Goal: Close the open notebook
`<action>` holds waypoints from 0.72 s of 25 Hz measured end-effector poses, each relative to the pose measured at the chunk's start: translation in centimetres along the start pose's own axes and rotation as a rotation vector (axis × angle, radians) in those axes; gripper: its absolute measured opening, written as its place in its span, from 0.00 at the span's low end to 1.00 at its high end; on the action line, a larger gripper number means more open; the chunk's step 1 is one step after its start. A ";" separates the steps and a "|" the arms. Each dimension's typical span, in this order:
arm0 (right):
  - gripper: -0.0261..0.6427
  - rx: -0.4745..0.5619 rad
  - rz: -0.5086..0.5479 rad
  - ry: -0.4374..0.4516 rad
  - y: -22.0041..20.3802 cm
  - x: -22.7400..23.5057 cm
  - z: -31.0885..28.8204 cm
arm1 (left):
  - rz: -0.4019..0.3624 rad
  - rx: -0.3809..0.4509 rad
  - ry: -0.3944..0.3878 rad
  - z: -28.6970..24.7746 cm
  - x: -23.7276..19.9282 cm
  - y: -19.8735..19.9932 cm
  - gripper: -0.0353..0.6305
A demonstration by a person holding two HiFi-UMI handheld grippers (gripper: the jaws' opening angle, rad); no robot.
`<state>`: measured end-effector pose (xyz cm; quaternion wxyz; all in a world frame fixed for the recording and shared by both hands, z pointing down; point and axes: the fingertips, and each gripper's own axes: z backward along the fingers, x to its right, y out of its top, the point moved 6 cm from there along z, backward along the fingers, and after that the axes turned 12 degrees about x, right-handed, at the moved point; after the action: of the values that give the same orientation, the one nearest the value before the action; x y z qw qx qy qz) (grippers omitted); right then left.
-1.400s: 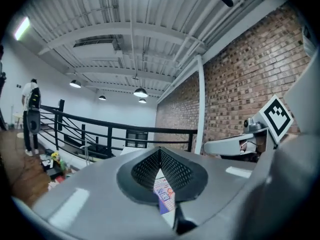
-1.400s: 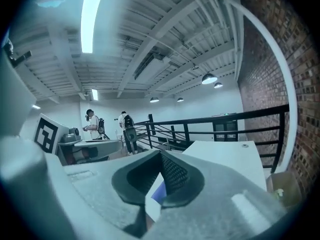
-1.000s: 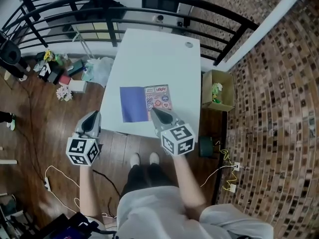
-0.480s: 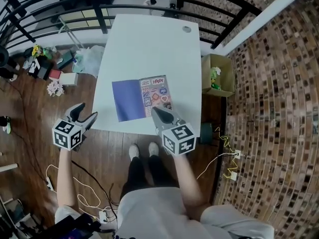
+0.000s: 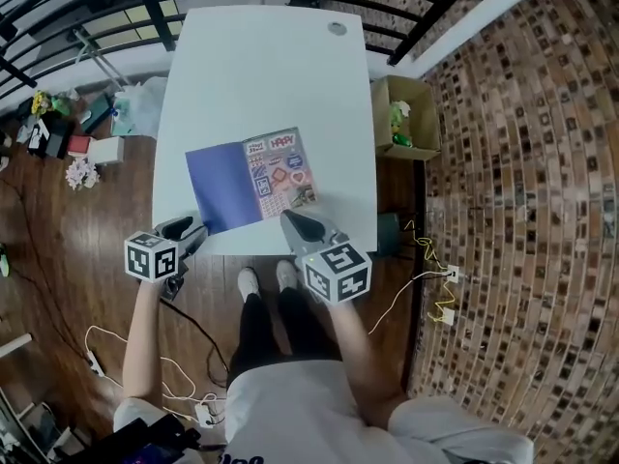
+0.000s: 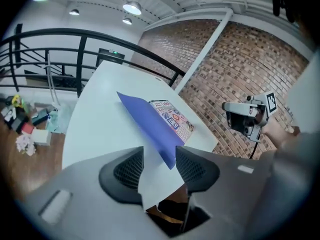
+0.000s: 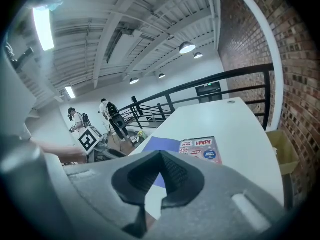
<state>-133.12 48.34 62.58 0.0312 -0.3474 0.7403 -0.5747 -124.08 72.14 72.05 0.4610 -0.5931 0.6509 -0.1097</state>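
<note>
The open notebook lies near the front edge of the white table (image 5: 261, 66), blue cover (image 5: 221, 189) at left, sticker page (image 5: 279, 170) at right. My left gripper (image 5: 191, 228) is at the table's front left edge. Its jaws have just been closing a little and still stand open. In the left gripper view the blue cover's (image 6: 150, 121) near corner shows in the gap of this gripper (image 6: 159, 160), with no pad pressing on it. My right gripper (image 5: 290, 218) is shut and empty, just short of the sticker page's near corner; its tips (image 7: 161, 156) meet before the notebook (image 7: 200, 148).
A cardboard box (image 5: 404, 114) stands on the floor right of the table. Black railings (image 5: 87, 8) run behind it, with clutter (image 5: 68, 129) on the wood floor at left. Cables (image 5: 430, 259) lie at the brick wall. People (image 7: 111, 115) stand far off.
Both grippers have come down toward the table's front edge. The left one went from shut to open and swung in beside the blue cover's corner. The notebook has not moved.
</note>
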 end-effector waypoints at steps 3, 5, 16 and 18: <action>0.02 -0.001 -0.003 -0.008 -0.1 0.3 0.1 | 0.058 -0.020 -0.005 -1.0 0.0 -1.0 0.33; 0.02 0.002 -0.003 -0.012 0.0 0.6 0.2 | 0.093 -0.031 -0.014 -1.4 0.0 -1.5 0.28; 0.02 0.041 -0.021 -0.025 1.5 1.2 1.0 | 0.211 0.022 -0.057 -0.7 1.8 0.7 0.09; 0.02 0.055 -0.022 -0.029 2.1 1.4 1.4 | 0.239 0.066 -0.083 -0.4 2.8 2.3 0.09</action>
<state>-134.57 46.61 60.74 0.0450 -0.3628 0.7199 -0.5900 -125.58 70.17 69.36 0.5167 -0.4996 0.6934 -0.0507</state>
